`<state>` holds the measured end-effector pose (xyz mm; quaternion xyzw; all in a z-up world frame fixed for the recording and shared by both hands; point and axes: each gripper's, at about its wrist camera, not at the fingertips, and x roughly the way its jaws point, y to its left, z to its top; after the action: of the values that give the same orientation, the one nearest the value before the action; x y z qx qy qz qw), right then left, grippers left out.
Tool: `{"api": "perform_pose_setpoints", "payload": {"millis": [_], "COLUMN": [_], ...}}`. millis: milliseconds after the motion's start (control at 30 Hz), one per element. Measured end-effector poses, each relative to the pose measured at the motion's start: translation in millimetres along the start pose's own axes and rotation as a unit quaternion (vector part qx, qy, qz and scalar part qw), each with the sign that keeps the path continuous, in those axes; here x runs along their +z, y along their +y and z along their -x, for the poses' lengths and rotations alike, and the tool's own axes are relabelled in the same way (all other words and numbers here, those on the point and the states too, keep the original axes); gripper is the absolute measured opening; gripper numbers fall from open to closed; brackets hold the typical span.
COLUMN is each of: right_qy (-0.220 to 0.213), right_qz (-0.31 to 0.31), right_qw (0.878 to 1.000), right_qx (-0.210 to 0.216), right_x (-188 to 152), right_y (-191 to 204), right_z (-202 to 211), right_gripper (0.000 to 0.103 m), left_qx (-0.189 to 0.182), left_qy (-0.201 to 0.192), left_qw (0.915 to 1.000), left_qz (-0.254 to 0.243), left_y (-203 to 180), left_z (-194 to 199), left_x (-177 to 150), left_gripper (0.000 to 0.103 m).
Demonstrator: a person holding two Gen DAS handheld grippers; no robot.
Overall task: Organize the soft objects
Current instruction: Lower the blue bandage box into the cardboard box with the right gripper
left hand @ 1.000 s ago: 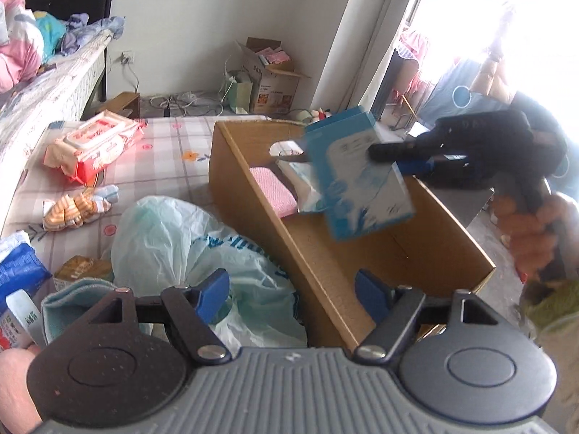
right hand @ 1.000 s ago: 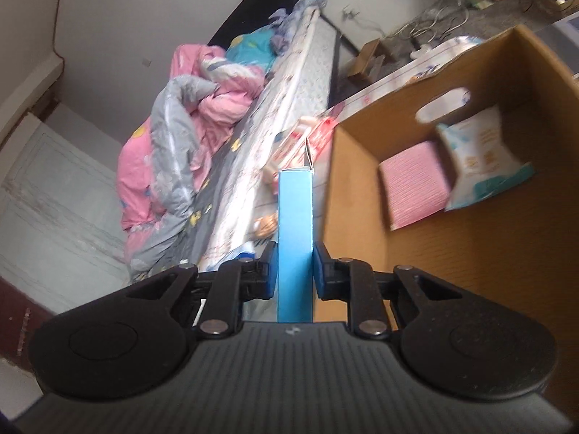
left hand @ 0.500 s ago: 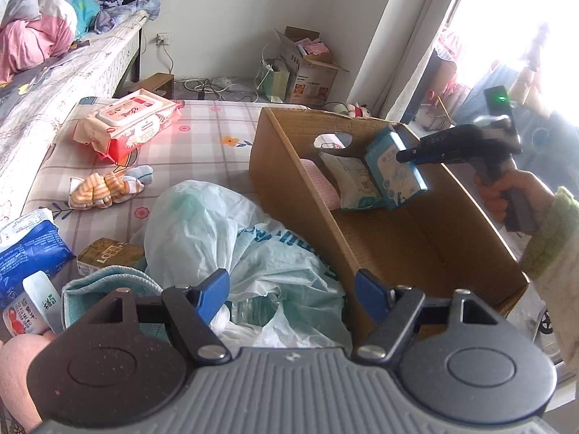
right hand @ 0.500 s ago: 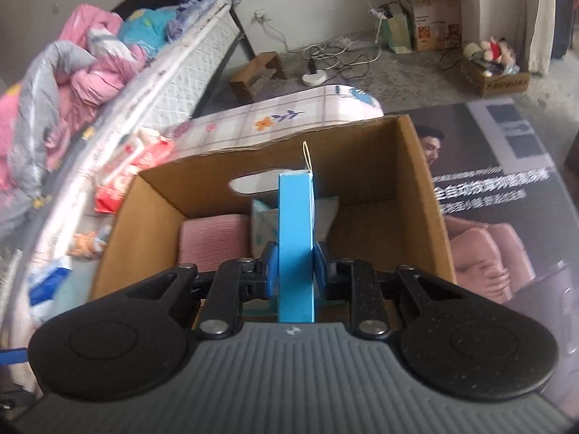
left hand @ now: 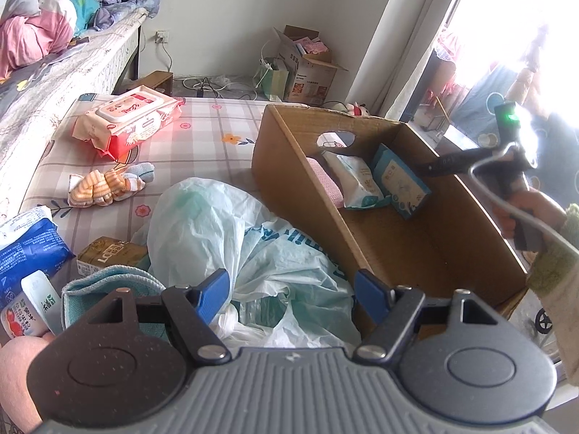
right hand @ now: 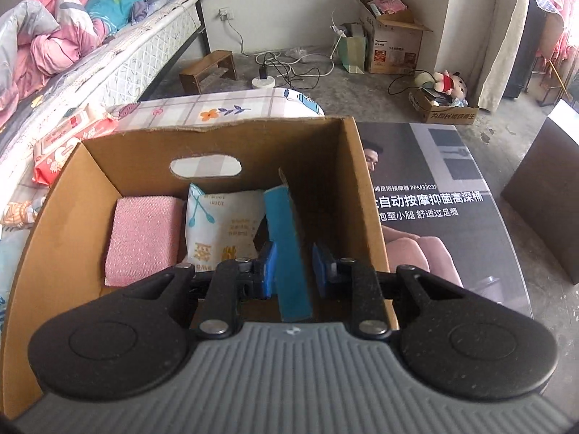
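The right gripper (right hand: 293, 267) reaches into the cardboard box (right hand: 58, 209), its fingers slackened: the left pad touches the blue packet (right hand: 286, 249), the right pad stands clear. The packet leans on edge at 3 o'clock of the white tissue pack (right hand: 220, 228), with the pink cloth (right hand: 144, 235) at 9. The left gripper (left hand: 293, 293) hovers, fingers spread and empty, above a plastic bag (left hand: 224, 231).

"PPM3303F", seemingly, on the poster (right hand: 434, 195)

The blue pack's (right hand: 287, 249) base is hidden behind the right gripper (right hand: 294, 271) body.
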<state>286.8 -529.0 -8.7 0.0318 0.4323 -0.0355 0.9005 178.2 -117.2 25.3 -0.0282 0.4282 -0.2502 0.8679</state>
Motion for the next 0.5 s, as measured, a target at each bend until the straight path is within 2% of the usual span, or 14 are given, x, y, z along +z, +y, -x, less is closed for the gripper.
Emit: {"api": "perform_pose_setpoints", "payload": {"millis": [133,300,433,500], "right_qy": [0.000,-0.028,-0.021,-0.013], "right_qz": [0.010,0.053,0.113,0.121], "right_qw": [1.000,0.997,0.986,0.983], "right_qx": [-0.017,-0.053,-0.117,-0.137], "right_x": [-14.3,-23.2,-25.0,-25.4], "right_y": [8.7,29.5,44.4,46.1], "right_z": [0.4,7.3,-10.3,-21.6], "right_gripper": [0.021,0.021,0.020,0.019], "left_qx": [0.000,0.001,-0.001,-0.001], "left_qy": [0.003,0.002,-0.001,0.000], "left_qw": [1.0000,1.0000,0.9999,0.9999], "left_qz": [0.002,0.009,0.012,0.012], "left_y": [2.8,9.0,11.2,11.9], "left_z": [2.0,4.8,6.1,6.2], "left_x": [-2.3,-3.5,-3.9,-3.8], "left_gripper": [0.077,0.077,0.077,0.077]}}
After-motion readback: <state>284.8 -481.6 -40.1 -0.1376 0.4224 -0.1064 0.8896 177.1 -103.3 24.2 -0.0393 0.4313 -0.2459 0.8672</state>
